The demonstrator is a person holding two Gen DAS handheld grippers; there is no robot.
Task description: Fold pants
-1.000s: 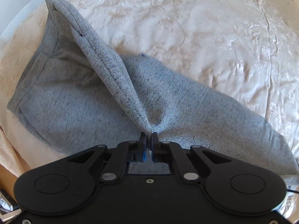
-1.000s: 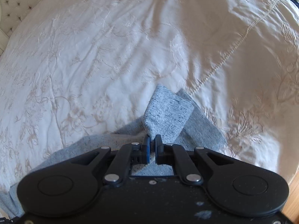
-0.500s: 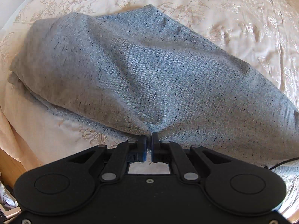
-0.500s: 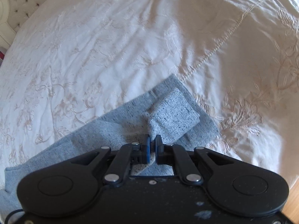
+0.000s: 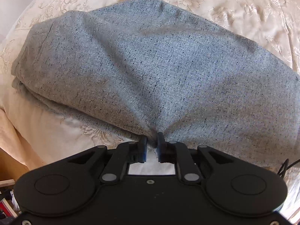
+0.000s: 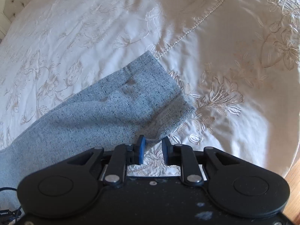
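Grey speckled pants (image 5: 159, 71) lie doubled over on a cream embroidered bedspread (image 5: 61, 131), filling most of the left wrist view. My left gripper (image 5: 151, 142) sits at their near edge. Its jaws are opening, and a small pinch of cloth stands loosely between the pads. In the right wrist view the leg end of the pants (image 6: 131, 101) rests flat, one hem stacked on the other. My right gripper (image 6: 153, 144) is at the near corner of that hem. Its jaws are opening too; the cloth touches only the left finger (image 6: 140, 144).
The bedspread (image 6: 206, 46) stretches far beyond the pants, with a stitched seam (image 6: 196, 22) running diagonally. A tufted headboard (image 6: 11, 0) shows at the far left. Wooden floor (image 6: 293, 187) lies past the bed's right edge. A thin black cable (image 5: 285, 166) trails by the pants.
Both grippers came down and laid the lifted half of the pants over the lower half. Both jaws, shut on cloth before, now stand apart.
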